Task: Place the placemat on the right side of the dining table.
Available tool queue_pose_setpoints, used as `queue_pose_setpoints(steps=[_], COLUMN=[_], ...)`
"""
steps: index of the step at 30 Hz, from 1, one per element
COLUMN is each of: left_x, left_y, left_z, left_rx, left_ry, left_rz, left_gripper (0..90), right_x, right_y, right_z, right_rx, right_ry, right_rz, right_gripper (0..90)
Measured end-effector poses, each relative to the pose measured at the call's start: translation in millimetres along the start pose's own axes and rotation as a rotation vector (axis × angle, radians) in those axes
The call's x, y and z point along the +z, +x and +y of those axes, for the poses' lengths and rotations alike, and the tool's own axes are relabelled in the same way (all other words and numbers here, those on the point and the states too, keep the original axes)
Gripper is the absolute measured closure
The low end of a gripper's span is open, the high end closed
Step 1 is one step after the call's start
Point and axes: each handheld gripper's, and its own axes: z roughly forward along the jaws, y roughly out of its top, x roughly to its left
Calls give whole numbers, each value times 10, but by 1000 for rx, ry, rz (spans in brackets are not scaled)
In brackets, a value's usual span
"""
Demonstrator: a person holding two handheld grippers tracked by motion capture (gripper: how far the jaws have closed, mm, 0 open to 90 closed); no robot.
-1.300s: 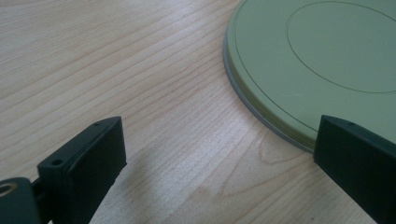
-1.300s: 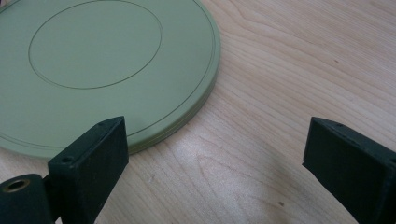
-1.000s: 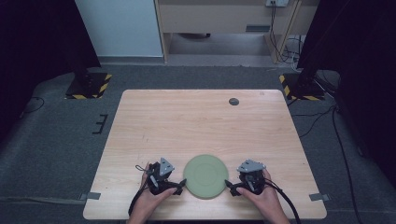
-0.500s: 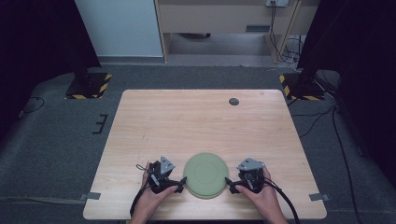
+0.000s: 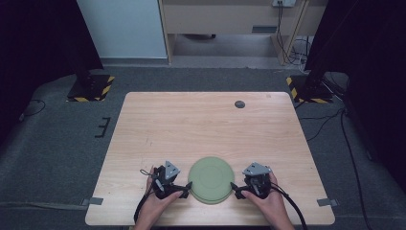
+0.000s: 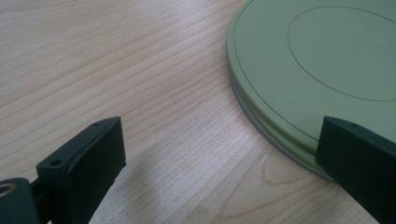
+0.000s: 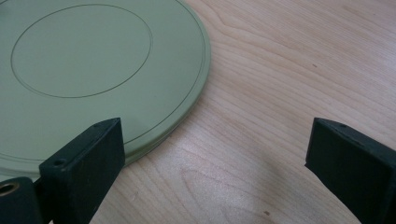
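Green plate flat on wooden table; left gripper and right gripper flank rim, jaws spread; grasp not yet made, lift remaining.

Matt, smooth green plate — plastic, perhaps — on a pale wood-grain table; matt black jaws.

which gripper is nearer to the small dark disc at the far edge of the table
Right. The right gripper sits at the green plate's right edge, almost straight below the dark disc; the left gripper is at the plate's left edge, farther across.
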Motion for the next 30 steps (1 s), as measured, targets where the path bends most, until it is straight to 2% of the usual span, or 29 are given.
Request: queue_pose_setpoints(steps=[9,15,21,30], left_x=[23,10,23,52], left_y=[19,10,12,27], left_z=[13,6,12,26], left_rx=[-14,-3,-8,-26], left_ry=[-4,-3,-3,-8], left_rz=[11,-1,8,20], left_gripper=[13,27,14,11], right_x=[28,13,23,62], right_y=[-9,-9,-7,-45], right_z=[23,-1,8,31], right_rx=[18,25,19,53], right_ry=[2,5,9,5], right_rz=[-22,7,-4,-21], right_gripper=[37,59,41,35])
